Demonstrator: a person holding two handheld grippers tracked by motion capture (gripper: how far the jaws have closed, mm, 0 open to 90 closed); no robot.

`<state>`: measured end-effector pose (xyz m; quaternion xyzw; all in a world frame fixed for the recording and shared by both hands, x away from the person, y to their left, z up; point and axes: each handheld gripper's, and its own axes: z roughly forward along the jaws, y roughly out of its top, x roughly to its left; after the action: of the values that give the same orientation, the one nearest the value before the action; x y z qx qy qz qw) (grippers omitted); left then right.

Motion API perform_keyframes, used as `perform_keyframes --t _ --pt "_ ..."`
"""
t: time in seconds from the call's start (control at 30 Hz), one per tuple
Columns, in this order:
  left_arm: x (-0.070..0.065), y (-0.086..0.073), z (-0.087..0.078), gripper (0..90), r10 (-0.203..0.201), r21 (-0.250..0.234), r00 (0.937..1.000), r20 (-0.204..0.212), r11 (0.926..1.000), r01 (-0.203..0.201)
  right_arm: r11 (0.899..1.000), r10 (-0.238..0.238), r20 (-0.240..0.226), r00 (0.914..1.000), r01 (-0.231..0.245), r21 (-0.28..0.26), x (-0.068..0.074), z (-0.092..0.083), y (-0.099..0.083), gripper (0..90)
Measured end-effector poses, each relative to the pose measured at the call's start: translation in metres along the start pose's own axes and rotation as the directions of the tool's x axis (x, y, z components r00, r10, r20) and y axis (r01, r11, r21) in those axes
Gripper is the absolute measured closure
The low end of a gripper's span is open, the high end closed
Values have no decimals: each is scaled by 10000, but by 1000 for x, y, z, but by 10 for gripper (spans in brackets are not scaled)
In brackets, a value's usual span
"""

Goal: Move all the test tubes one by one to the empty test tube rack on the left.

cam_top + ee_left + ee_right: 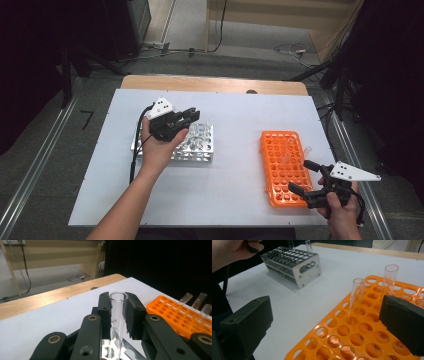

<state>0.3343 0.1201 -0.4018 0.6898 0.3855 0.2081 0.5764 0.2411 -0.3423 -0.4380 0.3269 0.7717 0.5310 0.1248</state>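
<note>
Here the left gripper (pixel 117 315) has its jaws pinching a clear glass tube (pixel 117 315) just below its open rim, the tube standing upright between the two black pads with its lower end hanging over the metal rack (pixel 197 145). Gripping near the top looks sensible: it leaves most of the tube free to slide into or out of a hole without the jaws fouling the rack's top plate, and holding it upright keeps it in line with the holes. In the high view the left gripper (pixel 187 117) sits over the rear part of that rack, on the left half of the white worktop (pixel 235 195), so the tube is at the rack and not yet on its way across. The right gripper (pixel 302 177) waits at the near corner of the orange rack (pixel 282 167), its jaws spread wide with nothing between them; in the right gripper view they frame rows of free holes. A few tubes (pixel 357 298) already stand in the orange rack toward its far side, upright and apart from one another, which suggests tubes are being shifted from the metal rack to the orange one. The open right gripper is probably parked there to steady that light plastic rack or take a tube.
</note>
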Motion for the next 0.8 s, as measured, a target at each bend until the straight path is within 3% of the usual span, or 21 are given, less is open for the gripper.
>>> perform_keyframes --t 0.23,0.5,0.8 --pt "7 -2 15 755 -282 -32 9992 -290 9996 281 9996 169 171 9997 -165 -237 -4 -4 -1 0" --pt "9 -2 30 755 -226 47 9981 -576 9997 230 9995 209 156 9997 -205 -237 -5 -5 -1 0" --pt "9 -9 40 754 59 759 9971 -753 9971 -2 9990 290 182 9994 -283 -344 -6 -5 -1 0"
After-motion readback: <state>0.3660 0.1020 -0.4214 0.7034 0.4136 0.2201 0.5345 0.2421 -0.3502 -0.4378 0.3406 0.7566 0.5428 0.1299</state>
